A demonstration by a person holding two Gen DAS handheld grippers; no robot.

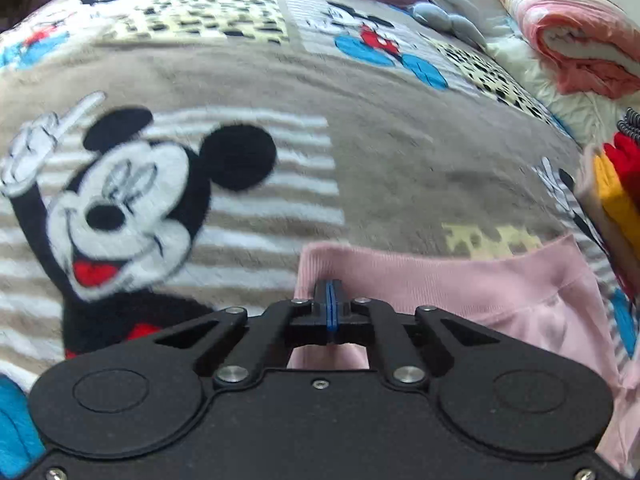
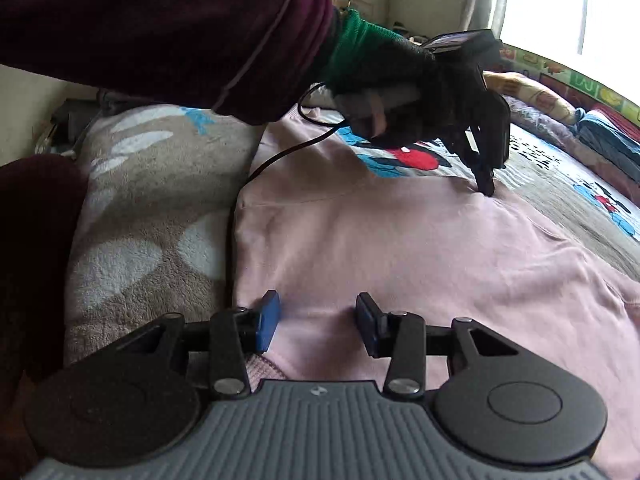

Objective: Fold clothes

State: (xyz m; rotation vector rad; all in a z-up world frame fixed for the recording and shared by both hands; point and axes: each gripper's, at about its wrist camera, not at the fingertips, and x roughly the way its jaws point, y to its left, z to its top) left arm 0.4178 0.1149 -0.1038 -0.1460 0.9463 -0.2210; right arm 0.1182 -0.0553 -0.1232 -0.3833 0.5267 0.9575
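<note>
- The bed is covered by a plush grey-beige fleece blanket (image 1: 380,148) printed with cartoon mice; its thick pile should cling to cloth, so anything dragged across it will likely bunch rather than slide.
- The pale pink soft knit sweatshirt (image 2: 400,248) lies spread nearly flat on that blanket, directly in front of both claws. It looks light and limp, with no stiffness of its own: I judge that any lifted part will droop and that one pinch alone lets the rest sag.
- Its ribbed hem or cuff edge (image 1: 320,264) is the thicker, firmer band, so a corner there seems the best place to take hold; seams and corners should keep the fold line straight.
- A person's dark maroon velvet sleeve (image 2: 160,32) and black-gloved hand (image 2: 404,92) carry the left tool over the garment's far side.
- The left claw (image 1: 330,300) has its blue pads pressed together, pinching the pink fabric at that ribbed edge.
- The right claw (image 2: 316,320) stands apart, its pads just above the near hem, gripping nothing.
- A thin black cable (image 2: 236,216) trails along the garment's edge and could snag a fold.
</note>
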